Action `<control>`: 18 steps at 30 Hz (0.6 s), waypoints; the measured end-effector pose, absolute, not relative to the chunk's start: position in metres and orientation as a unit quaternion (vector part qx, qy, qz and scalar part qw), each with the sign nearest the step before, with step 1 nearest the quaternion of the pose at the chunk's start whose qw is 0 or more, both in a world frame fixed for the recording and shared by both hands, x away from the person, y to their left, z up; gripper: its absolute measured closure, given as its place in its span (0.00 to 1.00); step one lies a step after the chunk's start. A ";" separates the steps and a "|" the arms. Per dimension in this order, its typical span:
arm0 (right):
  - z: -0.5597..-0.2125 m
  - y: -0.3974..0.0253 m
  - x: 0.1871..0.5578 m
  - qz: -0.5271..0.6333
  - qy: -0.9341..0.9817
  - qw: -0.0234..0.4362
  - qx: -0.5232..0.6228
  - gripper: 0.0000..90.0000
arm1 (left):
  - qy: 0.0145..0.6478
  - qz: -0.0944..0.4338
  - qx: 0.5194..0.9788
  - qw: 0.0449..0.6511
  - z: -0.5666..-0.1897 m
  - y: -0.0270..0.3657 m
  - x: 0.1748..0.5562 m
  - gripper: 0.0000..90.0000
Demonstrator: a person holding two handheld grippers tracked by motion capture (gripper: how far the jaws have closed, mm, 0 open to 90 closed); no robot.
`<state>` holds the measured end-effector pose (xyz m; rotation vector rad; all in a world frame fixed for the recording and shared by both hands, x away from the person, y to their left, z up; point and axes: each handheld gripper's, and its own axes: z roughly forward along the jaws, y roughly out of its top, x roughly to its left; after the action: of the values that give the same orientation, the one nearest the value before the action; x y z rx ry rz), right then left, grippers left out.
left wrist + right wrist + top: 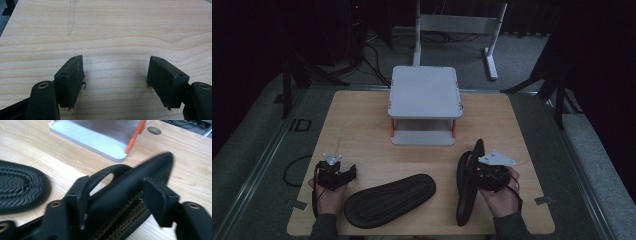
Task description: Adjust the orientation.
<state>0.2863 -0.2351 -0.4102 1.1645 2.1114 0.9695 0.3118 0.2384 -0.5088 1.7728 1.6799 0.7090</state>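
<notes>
High view: fixed above the near edge of the table [362,115], facing forward and down, far enough to take in all four corners. Left gripper view: close, aimed down at bare wood. Right gripper view: close, faces the far edge; shares the white stand [100,137] with high view [424,92].

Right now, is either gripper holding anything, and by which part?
The right gripper grips a black slipper, jaws across its sole and strap, tipping it on edge. The left gripper is open over bare table, holding nothing.

Black tongs [115,82] with brass screws, grey sleeves.
</notes>
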 end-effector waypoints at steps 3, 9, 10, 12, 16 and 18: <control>-0.405 -0.256 0.282 0.370 0.776 0.255 0.443 0.51 | 0.632 0.267 0.665 0.296 -0.509 0.238 0.312 0.33; -0.406 -0.290 0.270 0.352 0.770 0.255 0.467 0.58 | 0.632 0.267 0.664 0.296 -0.509 0.238 0.312 0.33; -0.408 -0.297 0.268 0.351 0.766 0.256 0.474 0.59 | 0.632 0.267 0.664 0.296 -0.509 0.238 0.312 0.33; -0.411 -0.307 0.267 0.340 0.759 0.261 0.489 0.60 | 0.633 0.268 0.664 0.296 -0.509 0.238 0.312 0.33; -0.419 -0.321 0.269 0.323 0.753 0.262 0.511 0.57 | 0.633 0.268 0.664 0.296 -0.509 0.238 0.312 0.33; -0.420 -0.322 0.268 0.323 0.749 0.274 0.510 0.56 | 0.633 0.268 0.664 0.296 -0.509 0.238 0.312 0.33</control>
<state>0.2682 -0.3216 -0.4204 1.3713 2.0147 0.8685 0.3116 0.2378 -0.5091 1.7655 1.6835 0.7127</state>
